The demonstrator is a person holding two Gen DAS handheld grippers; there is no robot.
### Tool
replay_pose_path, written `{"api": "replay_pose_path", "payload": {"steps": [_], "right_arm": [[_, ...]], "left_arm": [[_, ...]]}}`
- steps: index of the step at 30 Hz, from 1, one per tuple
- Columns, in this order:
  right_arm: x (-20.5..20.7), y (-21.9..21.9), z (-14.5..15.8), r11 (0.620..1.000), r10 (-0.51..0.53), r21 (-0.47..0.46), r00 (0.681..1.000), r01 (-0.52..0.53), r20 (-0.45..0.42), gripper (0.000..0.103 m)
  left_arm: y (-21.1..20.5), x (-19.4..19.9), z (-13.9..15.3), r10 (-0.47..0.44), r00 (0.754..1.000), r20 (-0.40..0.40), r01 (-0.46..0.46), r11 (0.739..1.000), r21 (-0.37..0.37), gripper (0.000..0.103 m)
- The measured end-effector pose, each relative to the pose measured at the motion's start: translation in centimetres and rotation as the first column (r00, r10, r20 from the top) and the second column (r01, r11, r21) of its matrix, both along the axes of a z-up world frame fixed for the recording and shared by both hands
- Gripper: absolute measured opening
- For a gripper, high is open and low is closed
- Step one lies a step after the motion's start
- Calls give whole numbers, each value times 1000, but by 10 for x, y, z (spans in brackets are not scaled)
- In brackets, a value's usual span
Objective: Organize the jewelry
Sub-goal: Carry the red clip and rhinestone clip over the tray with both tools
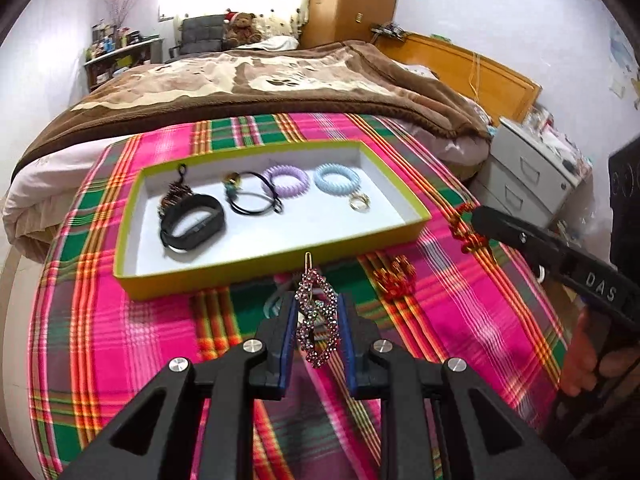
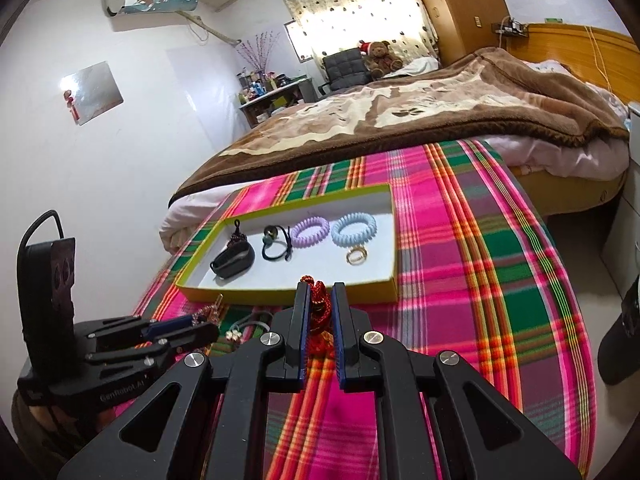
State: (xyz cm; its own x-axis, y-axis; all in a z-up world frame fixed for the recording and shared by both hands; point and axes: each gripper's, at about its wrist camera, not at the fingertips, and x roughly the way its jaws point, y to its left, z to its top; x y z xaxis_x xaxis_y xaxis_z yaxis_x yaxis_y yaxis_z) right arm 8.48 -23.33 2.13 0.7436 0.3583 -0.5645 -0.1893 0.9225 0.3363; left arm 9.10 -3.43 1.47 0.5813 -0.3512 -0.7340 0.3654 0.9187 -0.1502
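My left gripper [image 1: 318, 328] is clamped on one rhinestone hair clip [image 1: 316, 316], held just in front of the tray [image 1: 256, 264]. My right gripper [image 2: 320, 320] is closed on one red knotted cord [image 2: 318, 312], also at the tray's near wall. Tray contents: one black band [image 1: 192, 224], one black hair tie [image 1: 252, 196], two coil ties, purple [image 1: 286, 181] and blue [image 1: 336, 178], one gold ring [image 1: 359, 202]. Only the left view shows a second red ornament [image 1: 394, 278] on the cloth [image 1: 120, 320], right of the tray's near corner.

A glittering rhinestone-studded metal hair clip [image 1: 317, 322], a knotted red cord ornament [image 2: 319, 312] and woven plaid cloth [image 1: 460, 312] are seen.
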Motion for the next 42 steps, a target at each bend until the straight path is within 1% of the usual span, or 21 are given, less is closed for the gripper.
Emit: {"api": "replay_pose_path", "payload": {"steps": [4, 7, 10, 16, 22, 25, 30, 35, 42], "right_arm": [[9, 5, 6, 1000, 9, -9, 1000, -9, 8, 10], [17, 9, 8, 1000, 16, -26, 1000, -15, 13, 10], [26, 11, 11, 999, 20, -35, 1000, -19, 15, 10], [48, 21, 9, 997, 32, -65, 999, -32, 2, 10], [74, 31, -1, 993, 57, -98, 998, -59, -26, 10], [88, 36, -11, 990, 68, -121, 996, -74, -53, 10], [105, 41, -27, 987, 88, -123, 992, -99, -92, 10], [117, 46, -39, 984, 104, -129, 986, -121, -132, 10], [124, 52, -45, 980, 117, -144, 982, -139, -151, 10]], "left_arm": [[11, 13, 6, 19, 1000, 3, -19, 1000, -24, 21], [17, 20, 11, 41, 999, 22, -41, 999, -14, 21], [22, 26, 16, 49, 998, 31, -48, 999, -22, 21], [28, 37, 17, 70, 997, 39, -69, 998, -13, 21], [31, 50, 10, 93, 995, 29, -93, 996, 4, 21], [33, 58, 5, 92, 996, 19, -92, 996, -3, 21], [33, 69, -6, 100, 995, -10, -100, 995, 4, 21], [33, 78, -15, 98, 995, -29, -98, 995, 19, 21], [32, 81, -23, 100, 994, -47, -100, 995, 17, 21]]}}
